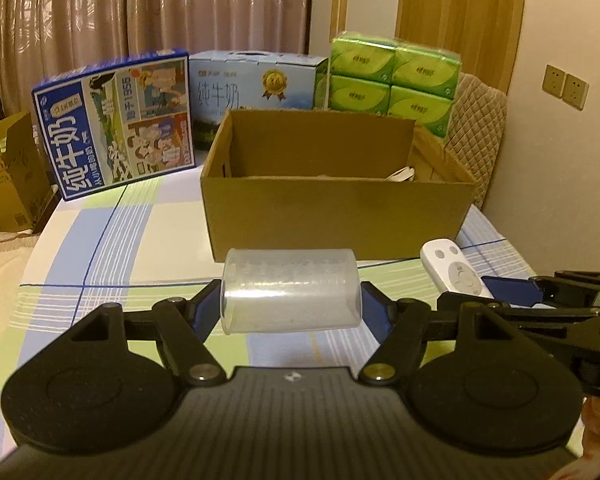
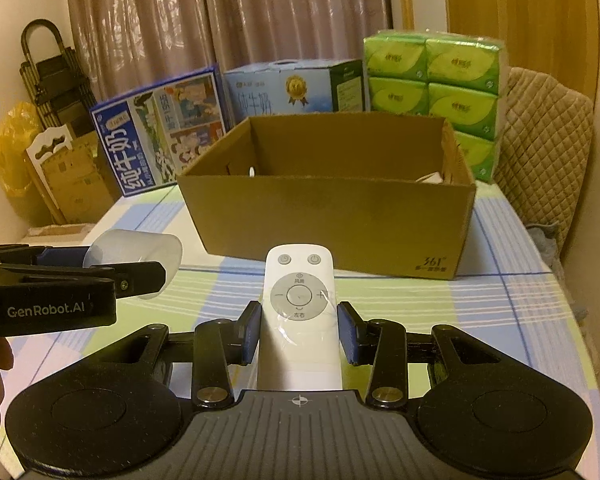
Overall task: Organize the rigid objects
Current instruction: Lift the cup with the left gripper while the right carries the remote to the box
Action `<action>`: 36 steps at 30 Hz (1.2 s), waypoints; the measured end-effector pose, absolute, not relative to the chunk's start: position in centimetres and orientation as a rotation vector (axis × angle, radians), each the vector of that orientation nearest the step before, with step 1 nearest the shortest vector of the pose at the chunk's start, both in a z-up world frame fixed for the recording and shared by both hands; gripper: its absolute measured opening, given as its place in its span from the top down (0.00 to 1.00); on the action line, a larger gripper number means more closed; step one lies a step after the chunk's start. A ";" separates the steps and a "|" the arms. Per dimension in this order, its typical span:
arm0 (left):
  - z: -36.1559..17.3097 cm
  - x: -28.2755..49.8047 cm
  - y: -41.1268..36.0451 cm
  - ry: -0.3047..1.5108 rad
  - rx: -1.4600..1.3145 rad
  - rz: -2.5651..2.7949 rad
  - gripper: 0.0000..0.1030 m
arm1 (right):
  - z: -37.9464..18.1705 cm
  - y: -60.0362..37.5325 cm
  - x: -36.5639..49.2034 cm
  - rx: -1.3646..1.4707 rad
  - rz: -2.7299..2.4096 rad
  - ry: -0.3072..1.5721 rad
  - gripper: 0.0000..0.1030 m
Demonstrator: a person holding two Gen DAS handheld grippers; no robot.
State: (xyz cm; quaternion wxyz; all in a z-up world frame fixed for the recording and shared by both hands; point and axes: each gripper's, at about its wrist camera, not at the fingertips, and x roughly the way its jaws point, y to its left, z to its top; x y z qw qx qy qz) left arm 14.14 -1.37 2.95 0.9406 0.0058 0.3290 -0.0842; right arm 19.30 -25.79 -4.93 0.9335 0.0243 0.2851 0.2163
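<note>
A clear plastic measuring cup lies sideways between the blue pads of my left gripper, which is shut on it above the checked tablecloth. A white remote control with grey round buttons sits lengthwise in my right gripper, shut on its sides. Each gripper shows in the other's view: the remote at the right, the cup at the left. An open cardboard box stands just ahead of both, with something white low inside it.
Two milk cartons and a stack of green tissue packs line the table's back edge behind the box. A quilted chair back stands at the right. More cardboard boxes sit off the table's left edge.
</note>
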 end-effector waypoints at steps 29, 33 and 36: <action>6.4 13.3 -2.3 0.652 0.052 -0.192 0.34 | -1.0 -27.1 17.9 0.006 0.434 0.536 0.64; 6.7 14.2 -2.4 0.652 0.062 -0.201 0.34 | -0.2 -27.6 18.6 -0.023 0.428 0.522 0.64; 7.0 15.1 -2.4 0.652 0.060 -0.207 0.34 | 0.4 -28.3 19.3 -0.037 0.419 0.514 0.64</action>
